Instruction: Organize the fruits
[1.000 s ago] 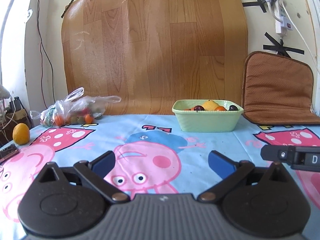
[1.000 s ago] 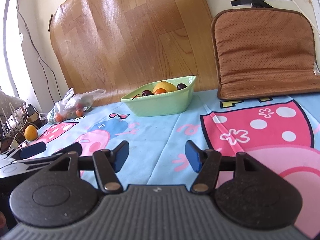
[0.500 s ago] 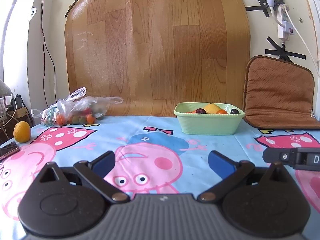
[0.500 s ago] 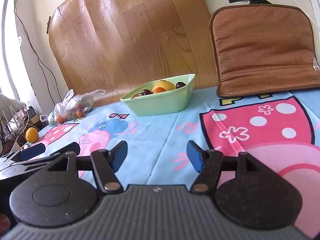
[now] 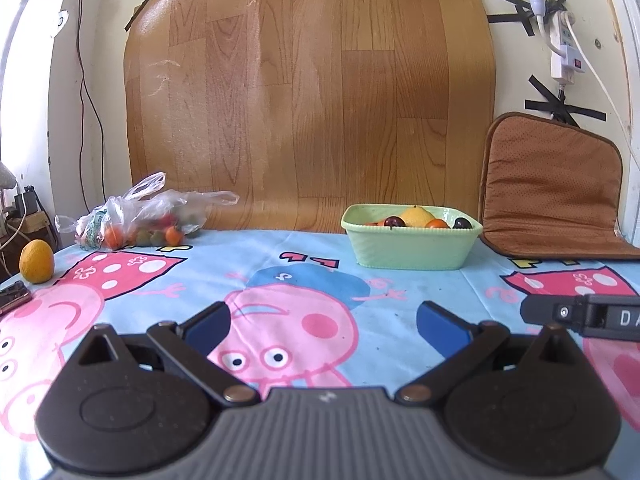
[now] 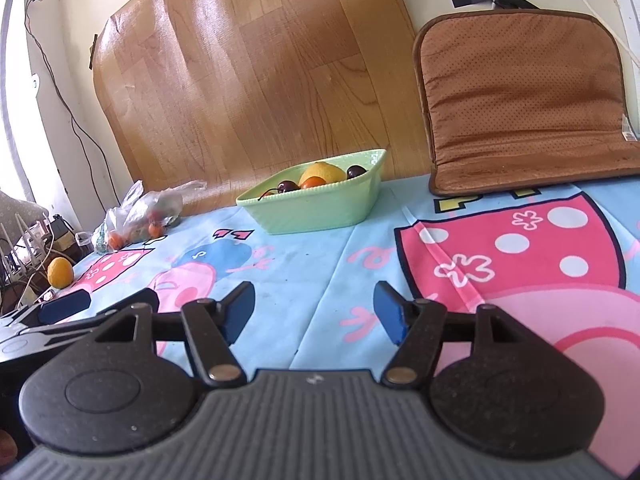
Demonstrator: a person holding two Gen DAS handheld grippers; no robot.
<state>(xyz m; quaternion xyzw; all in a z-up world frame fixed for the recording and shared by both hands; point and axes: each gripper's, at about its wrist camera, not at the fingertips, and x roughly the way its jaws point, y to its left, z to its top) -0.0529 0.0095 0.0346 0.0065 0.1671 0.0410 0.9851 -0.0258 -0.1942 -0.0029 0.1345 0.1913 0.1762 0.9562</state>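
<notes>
A pale green bowl (image 5: 408, 250) stands at the back of the table and holds a yellow fruit (image 5: 416, 216), an orange one and dark plums; it also shows in the right wrist view (image 6: 316, 208). A lone orange (image 5: 36, 261) sits at the far left edge, also in the right wrist view (image 6: 60, 272). A clear plastic bag of small fruits (image 5: 144, 220) lies at the back left. My left gripper (image 5: 324, 326) is open and empty, low over the tablecloth. My right gripper (image 6: 314, 312) is open and empty, to the right of the left one.
A Peppa Pig tablecloth (image 5: 296, 280) covers the table. A brown cushion (image 6: 524, 96) leans on the wall at the back right. A wood-pattern sheet (image 5: 312, 100) covers the wall. Cables and a power strip (image 5: 562, 56) hang at the right. A small dark object (image 5: 14, 303) lies near the orange.
Both grippers have tilted slightly so the bowl and table sit lower in view. Both stay open and empty. No fruit has moved.
</notes>
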